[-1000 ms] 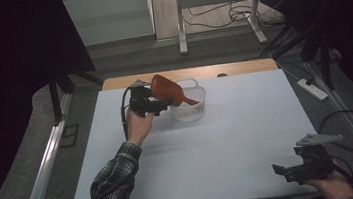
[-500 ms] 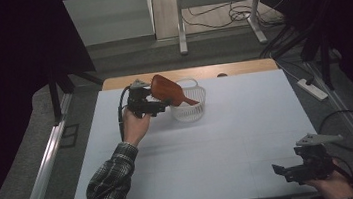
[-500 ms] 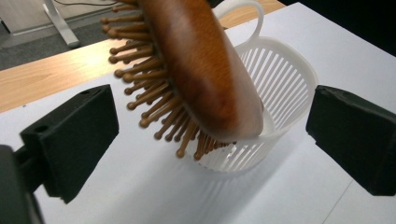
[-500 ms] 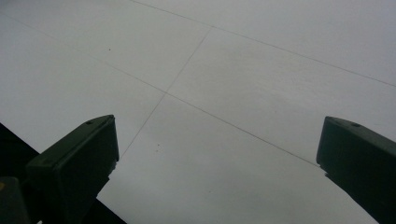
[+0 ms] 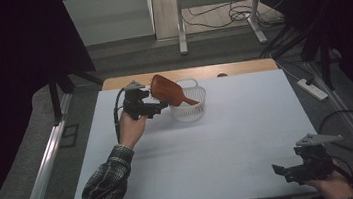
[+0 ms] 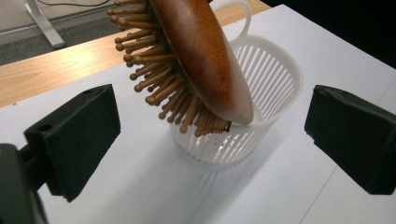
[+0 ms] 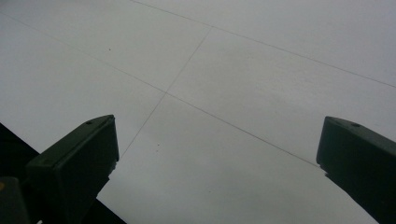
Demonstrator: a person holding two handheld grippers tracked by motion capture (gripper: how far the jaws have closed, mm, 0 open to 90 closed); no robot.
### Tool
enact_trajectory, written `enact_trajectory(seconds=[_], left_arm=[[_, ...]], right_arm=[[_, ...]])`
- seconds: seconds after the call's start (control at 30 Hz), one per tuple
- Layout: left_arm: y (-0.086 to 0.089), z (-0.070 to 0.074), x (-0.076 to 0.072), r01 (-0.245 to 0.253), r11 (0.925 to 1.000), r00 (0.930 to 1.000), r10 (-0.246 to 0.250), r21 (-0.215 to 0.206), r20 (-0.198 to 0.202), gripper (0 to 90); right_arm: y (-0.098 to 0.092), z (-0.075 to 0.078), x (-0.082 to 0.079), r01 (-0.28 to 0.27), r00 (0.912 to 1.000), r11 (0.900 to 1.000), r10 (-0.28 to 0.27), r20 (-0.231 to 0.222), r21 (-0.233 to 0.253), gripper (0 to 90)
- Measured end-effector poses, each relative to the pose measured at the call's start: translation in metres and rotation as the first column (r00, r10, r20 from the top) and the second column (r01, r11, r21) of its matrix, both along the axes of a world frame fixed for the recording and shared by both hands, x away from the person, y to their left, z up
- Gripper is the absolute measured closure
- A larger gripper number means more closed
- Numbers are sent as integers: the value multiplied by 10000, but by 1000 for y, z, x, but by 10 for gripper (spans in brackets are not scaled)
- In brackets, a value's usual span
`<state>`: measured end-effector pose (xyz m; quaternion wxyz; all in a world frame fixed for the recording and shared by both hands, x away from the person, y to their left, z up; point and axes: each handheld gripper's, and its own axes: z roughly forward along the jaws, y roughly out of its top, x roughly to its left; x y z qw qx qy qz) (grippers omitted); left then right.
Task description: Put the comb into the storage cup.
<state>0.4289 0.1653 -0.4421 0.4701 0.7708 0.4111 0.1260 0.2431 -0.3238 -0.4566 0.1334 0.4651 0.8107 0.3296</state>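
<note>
Wooden hairbrush x1, leaning in white basket x1 | left tool apart | right tool apart

Pretty dim room overall. White-topped table in the middle, with a wooden strip along its far edge. Grey floor around it, black curtains upper left, metal desk legs and loose cables up top, power strip at right.
</note>
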Motion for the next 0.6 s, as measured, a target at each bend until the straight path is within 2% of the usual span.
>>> enact_trajectory(seconds=[0.47,0.6], left_arm=[[5,-9,-10,274,9996,9993,-272,76,-265,15],[8,-13,-13,239,9997,9994,-241,-56,-236,14]], right_arm=[[0,0,0,-3,10000,10000,3,-3,-25,0],[0,0,0,1,10000,10000,-1,9,-25,0]])
